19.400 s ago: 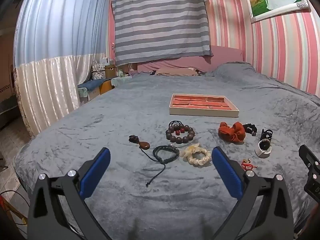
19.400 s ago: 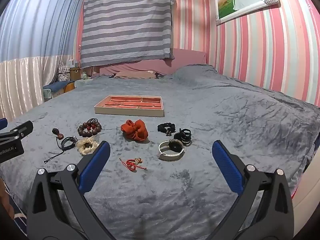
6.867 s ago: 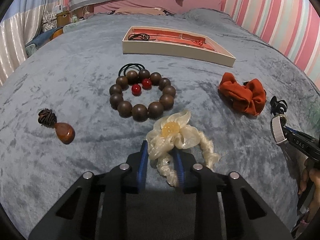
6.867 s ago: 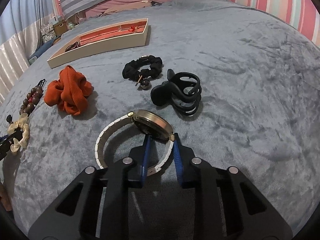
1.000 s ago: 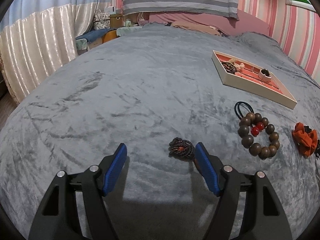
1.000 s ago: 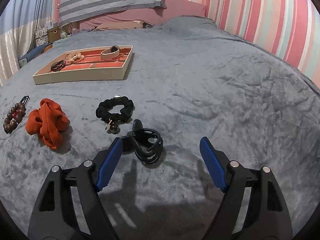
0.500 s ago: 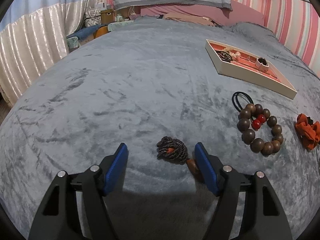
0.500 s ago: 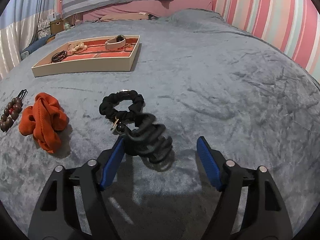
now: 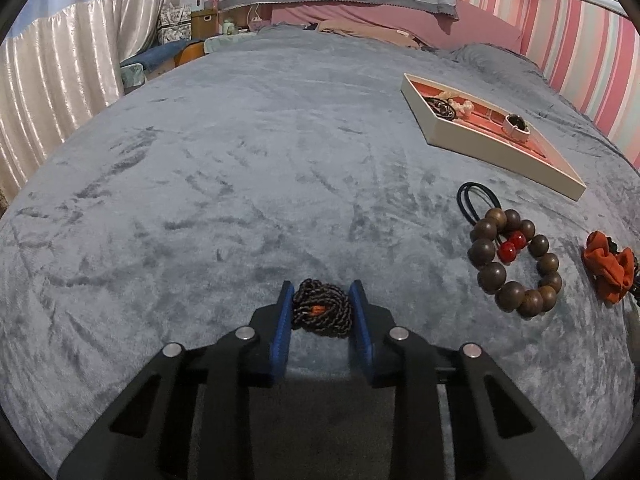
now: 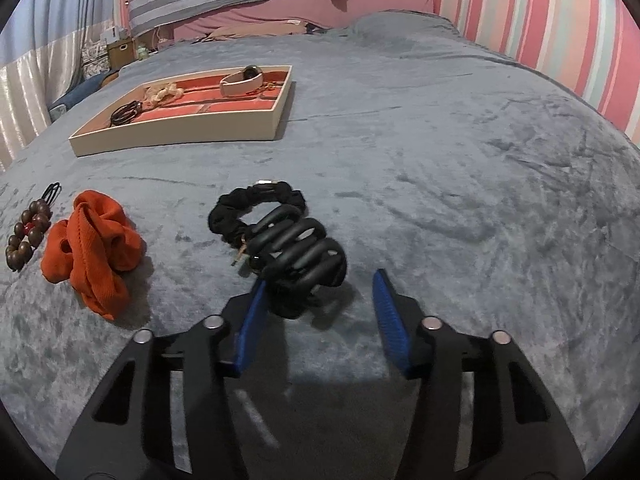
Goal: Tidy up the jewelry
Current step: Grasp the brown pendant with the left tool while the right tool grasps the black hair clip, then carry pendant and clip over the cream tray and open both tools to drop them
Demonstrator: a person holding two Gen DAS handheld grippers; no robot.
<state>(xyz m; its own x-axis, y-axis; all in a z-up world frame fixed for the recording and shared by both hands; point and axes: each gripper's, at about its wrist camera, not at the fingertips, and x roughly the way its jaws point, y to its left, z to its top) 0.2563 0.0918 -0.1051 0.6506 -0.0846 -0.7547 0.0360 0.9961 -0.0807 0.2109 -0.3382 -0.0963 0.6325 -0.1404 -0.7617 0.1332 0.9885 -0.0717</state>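
Observation:
On the grey bedspread, my left gripper is closing its jaws, and both blue pads touch the sides of a dark braided cord knot; the rest of that pendant is hidden under the fingers. My right gripper is also closing around a black claw clip. The clip leans on the left pad, and a gap separates it from the right pad. The cream tray with red lining holds a white watch, a cream flower bracelet and a dark cord bracelet.
A brown bead bracelet with two red beads lies on a black hair tie. An orange scrunchie and a black scrunchie lie left of and behind the claw clip. Curtains and boxes stand beyond the bed's left edge.
Both grippers' jaws have narrowed a lot. The left pads have come in onto the cord knot. The right jaws have drawn in around the claw clip, which now sits closer and against the left pad.

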